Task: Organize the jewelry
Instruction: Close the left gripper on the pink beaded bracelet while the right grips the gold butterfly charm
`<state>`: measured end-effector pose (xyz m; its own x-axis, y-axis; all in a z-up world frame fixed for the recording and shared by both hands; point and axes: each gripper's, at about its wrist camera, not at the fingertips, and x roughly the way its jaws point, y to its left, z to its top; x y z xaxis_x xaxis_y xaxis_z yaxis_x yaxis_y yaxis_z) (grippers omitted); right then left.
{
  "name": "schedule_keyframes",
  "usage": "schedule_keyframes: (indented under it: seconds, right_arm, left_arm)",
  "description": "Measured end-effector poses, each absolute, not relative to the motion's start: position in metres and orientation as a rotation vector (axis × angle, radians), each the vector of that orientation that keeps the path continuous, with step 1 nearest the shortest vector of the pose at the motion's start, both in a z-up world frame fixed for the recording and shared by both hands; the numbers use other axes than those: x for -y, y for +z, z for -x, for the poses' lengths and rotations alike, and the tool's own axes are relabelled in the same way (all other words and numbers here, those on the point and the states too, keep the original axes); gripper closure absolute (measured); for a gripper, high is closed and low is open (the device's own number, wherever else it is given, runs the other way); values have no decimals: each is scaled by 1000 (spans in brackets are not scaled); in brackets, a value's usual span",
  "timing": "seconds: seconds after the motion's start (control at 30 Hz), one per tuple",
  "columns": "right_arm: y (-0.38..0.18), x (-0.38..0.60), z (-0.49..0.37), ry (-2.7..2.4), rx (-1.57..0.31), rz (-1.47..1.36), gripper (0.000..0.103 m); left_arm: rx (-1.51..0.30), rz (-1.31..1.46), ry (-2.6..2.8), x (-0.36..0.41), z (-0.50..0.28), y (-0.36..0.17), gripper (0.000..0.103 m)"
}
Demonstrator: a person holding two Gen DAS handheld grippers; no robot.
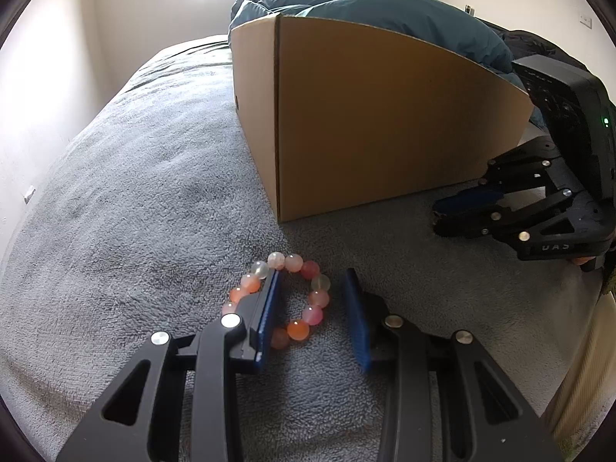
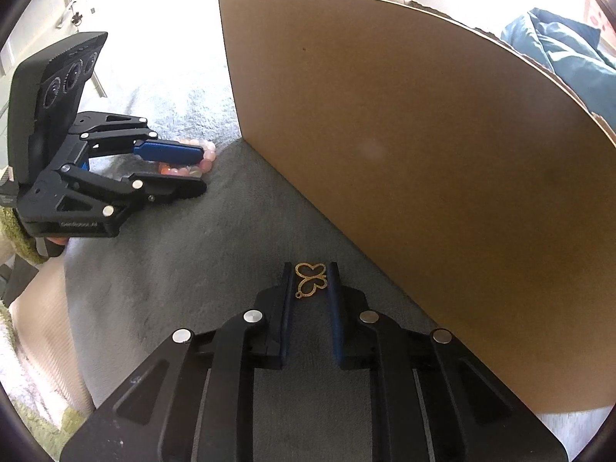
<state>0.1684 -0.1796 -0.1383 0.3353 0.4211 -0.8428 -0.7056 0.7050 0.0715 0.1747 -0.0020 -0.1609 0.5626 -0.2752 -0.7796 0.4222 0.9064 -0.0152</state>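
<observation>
- A grey fleece blanket covers a bed, with one tall brown cardboard box standing on it
- Left gripper, angled downward, is partly open; its left finger sits inside the one pink and orange bead bracelet, which lies flat left of the box
- Right gripper, angled downward, stands narrowly parted around the one gold openwork butterfly charm on the blanket, beside the box; whether the pads touch it I cannot tell

Faint raised letters "DAS" on the right claw body, other claw's lettering too blurred to read
</observation>
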Motion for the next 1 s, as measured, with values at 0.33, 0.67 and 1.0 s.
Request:
schedule_keyframes:
  seconds: [0.33,0.67,1.0]
  right_arm:
    - [-140,200,-156,724,-999,296,88]
    - [-144,203,-159,726,-992,297,88]
    - [-142,208,-152,719,-983,285,89]
  left_arm:
    - [-883,-185,-411,2,-175,-160,71]
    - [-873,-226,-395,12,-170,-158,88]
    - [-870,-222,-409,11,-164,-154,94]
